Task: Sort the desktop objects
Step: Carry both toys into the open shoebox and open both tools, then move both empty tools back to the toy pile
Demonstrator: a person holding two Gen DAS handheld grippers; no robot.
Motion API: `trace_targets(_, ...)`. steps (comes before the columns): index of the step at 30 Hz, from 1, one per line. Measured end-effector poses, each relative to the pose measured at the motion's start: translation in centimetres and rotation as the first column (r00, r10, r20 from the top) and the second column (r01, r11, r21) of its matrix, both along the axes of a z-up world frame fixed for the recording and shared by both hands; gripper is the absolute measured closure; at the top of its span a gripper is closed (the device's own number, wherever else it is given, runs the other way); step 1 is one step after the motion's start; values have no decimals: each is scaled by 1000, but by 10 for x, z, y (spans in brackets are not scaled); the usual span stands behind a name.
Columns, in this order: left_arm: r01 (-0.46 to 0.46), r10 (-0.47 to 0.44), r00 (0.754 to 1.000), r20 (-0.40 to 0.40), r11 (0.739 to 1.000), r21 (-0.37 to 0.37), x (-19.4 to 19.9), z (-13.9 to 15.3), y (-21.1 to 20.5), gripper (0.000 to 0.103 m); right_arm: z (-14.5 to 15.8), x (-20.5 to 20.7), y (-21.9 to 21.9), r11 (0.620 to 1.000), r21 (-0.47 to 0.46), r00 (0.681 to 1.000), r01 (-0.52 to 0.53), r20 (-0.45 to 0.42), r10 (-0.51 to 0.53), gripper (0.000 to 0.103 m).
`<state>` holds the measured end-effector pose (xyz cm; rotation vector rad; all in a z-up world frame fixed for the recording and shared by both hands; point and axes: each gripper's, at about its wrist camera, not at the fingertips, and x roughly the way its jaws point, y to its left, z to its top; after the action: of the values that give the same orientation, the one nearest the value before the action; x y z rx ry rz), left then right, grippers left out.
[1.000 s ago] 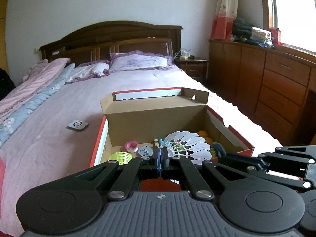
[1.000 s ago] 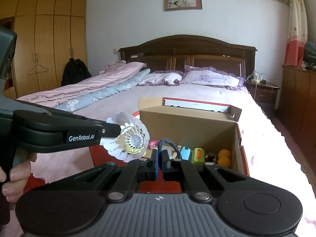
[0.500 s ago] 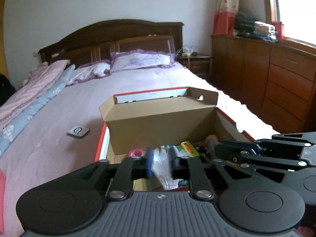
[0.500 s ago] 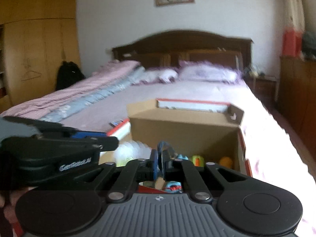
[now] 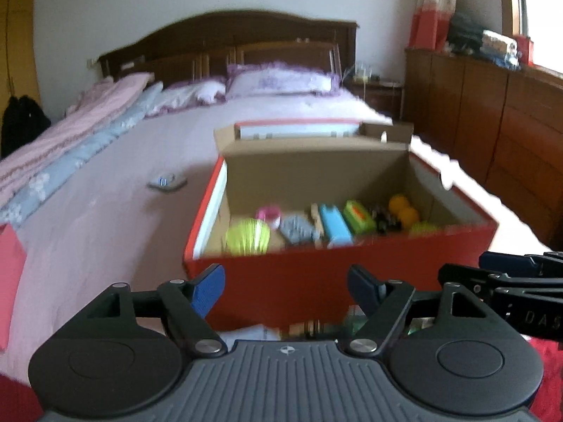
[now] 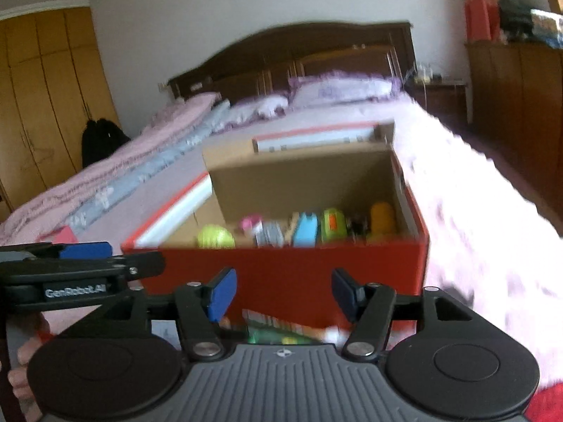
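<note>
Since a second ago, the white shuttlecock has left our left gripper (image 5: 286, 290); both it and our right gripper (image 6: 279, 295) now gape empty before the red box (image 5: 337, 274) of sorted toys (image 5: 330, 223). Next, we should centre the pads squarely around one blurred item below.

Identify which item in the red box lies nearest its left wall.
The yellow-green shuttlecock in the red box: it sits at the row's left end, while the blue block and orange balls lie further right.
</note>
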<state>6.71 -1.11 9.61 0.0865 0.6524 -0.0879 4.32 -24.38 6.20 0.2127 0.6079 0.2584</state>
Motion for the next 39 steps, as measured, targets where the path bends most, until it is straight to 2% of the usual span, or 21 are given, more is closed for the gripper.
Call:
trace_targets(5, 15, -13, 996, -83, 999, 30, -19, -29, 0, 26, -30, -16, 6, 999, -36, 996, -30, -87, 27, 44)
trace_targets(7, 20, -15, 993, -120, 999, 43, -24, -41, 0, 26, -42, -20, 11, 997, -59, 991, -54, -128, 46, 48)
trace_targets(15, 43, -38, 981, -192, 999, 24, -27, -63, 2, 26, -82, -28, 38, 978, -146, 959, -149, -261, 107, 50)
trace_targets(20, 38, -33, 976, -213, 999, 18, -26, -69, 1, 26, -88, -28, 40, 977, -139, 955, -160, -272, 118, 49)
trace_targets(23, 36, -33, 974, -225, 999, 12, -25, -72, 1, 26, -88, -28, 41, 977, -131, 951, -171, -282, 129, 41)
trace_targets(26, 40, -36, 972, -231, 999, 11, -25, -73, 0, 26, -87, -28, 35, 983, -99, 953, -152, -280, 119, 40)
trace_targets(30, 42, -38, 972, -232, 999, 13, -25, -74, 0, 26, -85, -28, 27, 990, -58, 955, -126, -278, 105, 46)
trace_targets(32, 41, -36, 971, -234, 999, 13, -25, -74, -1, 26, -85, -28, 23, 993, -37, 956, -113, -278, 98, 56)
trace_targets(33, 40, -35, 971, -235, 999, 13, -25, -75, -1, 26, -84, -28, 20, 994, -26, 956, -106, -278, 95, 69)
trace_targets(34, 39, -35, 971, -236, 999, 13, -25, -75, -1, 26, -84, -28, 18, 995, -16, 956, -99, -277, 91, 75)
trace_targets(35, 40, -35, 971, -237, 999, 13, -25, -75, -1, 26, -84, -28, 16, 996, -5, 957, -93, -277, 88, 77)
trace_targets(39, 45, -43, 973, -228, 999, 6, -20, -75, -4, 26, -84, -27, 11, 996, 33, 954, -79, -286, 85, 76)
